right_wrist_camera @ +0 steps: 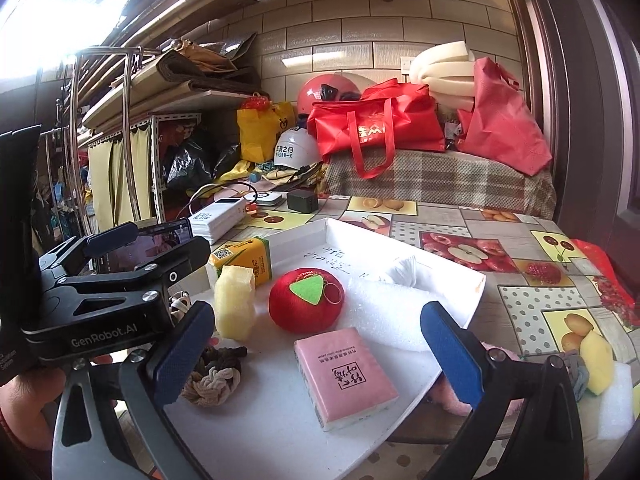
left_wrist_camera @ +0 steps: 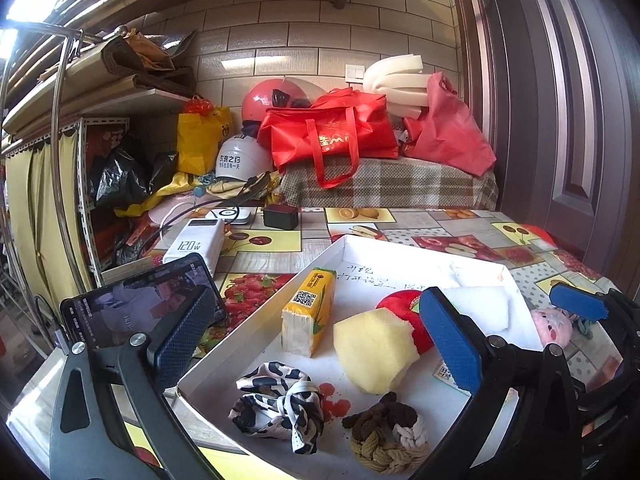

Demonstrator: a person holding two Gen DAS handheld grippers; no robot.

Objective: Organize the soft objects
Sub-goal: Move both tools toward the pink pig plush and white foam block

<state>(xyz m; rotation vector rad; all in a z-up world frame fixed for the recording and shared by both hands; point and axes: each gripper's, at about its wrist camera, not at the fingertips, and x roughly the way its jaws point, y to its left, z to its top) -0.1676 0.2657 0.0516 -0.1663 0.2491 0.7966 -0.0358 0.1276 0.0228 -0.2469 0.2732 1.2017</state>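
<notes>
From the left wrist, your left gripper (left_wrist_camera: 316, 344) stands wide with nothing between its pads, hovering over the near end of the white tray (left_wrist_camera: 260, 312). Inside lie the cow-print cloth (left_wrist_camera: 280, 404), the knotted rope toy (left_wrist_camera: 386, 432), the yellow sponge (left_wrist_camera: 376, 350), the red apple cushion (left_wrist_camera: 404, 308) and the yellow tissue pack (left_wrist_camera: 310, 312). A pink plush (left_wrist_camera: 554, 326) sits outside the tray, on the table past its right rim

From the right wrist, your right gripper (right_wrist_camera: 318, 354) is equally wide and empty, with the pink tissue pack (right_wrist_camera: 346, 376) lying flat in the tray between its fingers, untouched. It looks like a drop-off has been made and a fresh pick is due. A second yellow sponge (right_wrist_camera: 596, 362) and white foam (right_wrist_camera: 616, 400) wait on the tablecloth to the right; swing that way, straddle one, then squeeze gently, since these pieces will compress
</notes>
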